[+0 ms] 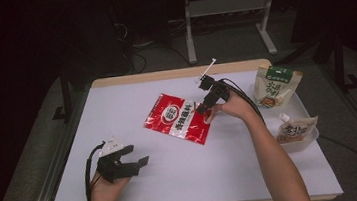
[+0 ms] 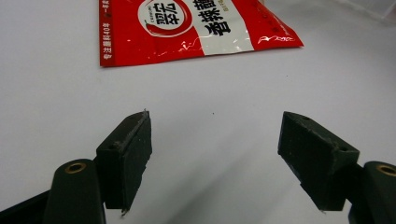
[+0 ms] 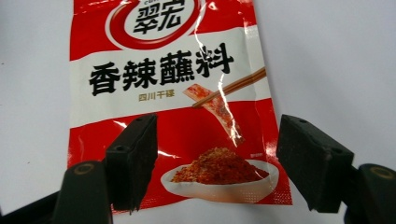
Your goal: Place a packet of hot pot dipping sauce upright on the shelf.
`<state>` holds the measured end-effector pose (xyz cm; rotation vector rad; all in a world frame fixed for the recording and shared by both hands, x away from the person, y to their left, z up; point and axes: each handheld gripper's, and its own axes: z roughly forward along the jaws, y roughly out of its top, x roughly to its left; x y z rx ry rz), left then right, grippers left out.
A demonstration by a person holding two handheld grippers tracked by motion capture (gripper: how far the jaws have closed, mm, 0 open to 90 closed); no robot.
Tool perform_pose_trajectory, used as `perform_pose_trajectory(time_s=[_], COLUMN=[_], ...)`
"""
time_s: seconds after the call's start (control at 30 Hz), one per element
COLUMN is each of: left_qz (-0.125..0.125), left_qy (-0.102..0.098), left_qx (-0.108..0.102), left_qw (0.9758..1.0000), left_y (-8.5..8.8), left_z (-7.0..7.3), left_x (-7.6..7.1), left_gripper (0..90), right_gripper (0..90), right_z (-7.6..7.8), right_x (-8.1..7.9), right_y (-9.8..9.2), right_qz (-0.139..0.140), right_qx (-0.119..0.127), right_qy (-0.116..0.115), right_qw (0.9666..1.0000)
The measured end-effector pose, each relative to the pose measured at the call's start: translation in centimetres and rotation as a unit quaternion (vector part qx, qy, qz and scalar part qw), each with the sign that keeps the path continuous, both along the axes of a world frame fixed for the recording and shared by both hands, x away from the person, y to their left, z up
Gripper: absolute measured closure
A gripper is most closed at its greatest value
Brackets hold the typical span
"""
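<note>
Red-and-white seasoning packet (image 1: 178,119), flat and sealed, mid-table, slanted, black Chinese lettering, glossy

The red packet's (image 2: 187,28) top runs past the frame edge.

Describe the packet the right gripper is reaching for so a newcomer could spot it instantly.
On the white table, look near the middle, just ahead of the right gripper with its open jaws. The red packet lies flat there; unlike the two pale pouches in the tray at right, it is bright red with a white band.
</note>
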<state>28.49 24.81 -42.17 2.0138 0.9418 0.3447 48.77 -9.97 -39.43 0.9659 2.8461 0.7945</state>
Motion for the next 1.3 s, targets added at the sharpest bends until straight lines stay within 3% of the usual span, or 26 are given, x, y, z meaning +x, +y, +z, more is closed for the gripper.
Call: perform_pose_trajectory(time_s=[0.37, 0.63, 0.8, 1.3], left_qz=[-0.001, -0.005, -0.004, -0.004], left_qy=[0.001, -0.003, -0.002, -0.004], left_qx=[-0.001, -0.005, -0.004, 0.003], left_qw=[1.0000, 1.0000, 1.0000, 1.0000], left_y=[0.0, -0.1, 0.0, -0.1], left_z=[0.0, 0.1, 0.1, 0.1], left_x=[0.0, -0.1, -0.2, -0.1], left_gripper=[24.8, 24.8, 24.9, 24.9], right_gripper=[21.7, 21.8, 22.2, 36.7], right_z=[-1.8, -2.7, -3.4, -3.0], right_x=[1.3, 2.0, 2.1, 1.0], right_y=[-0.9, -1.5, -1.3, -0.8], right_qz=[-0.028, -0.042, -0.032, 0.001], right_qx=[-0.007, 0.011, 0.013, -0.018], right_qy=[0.029, 0.060, 0.095, 0.109], right_qw=[0.9992, 0.9973, 0.9949, 0.9938])
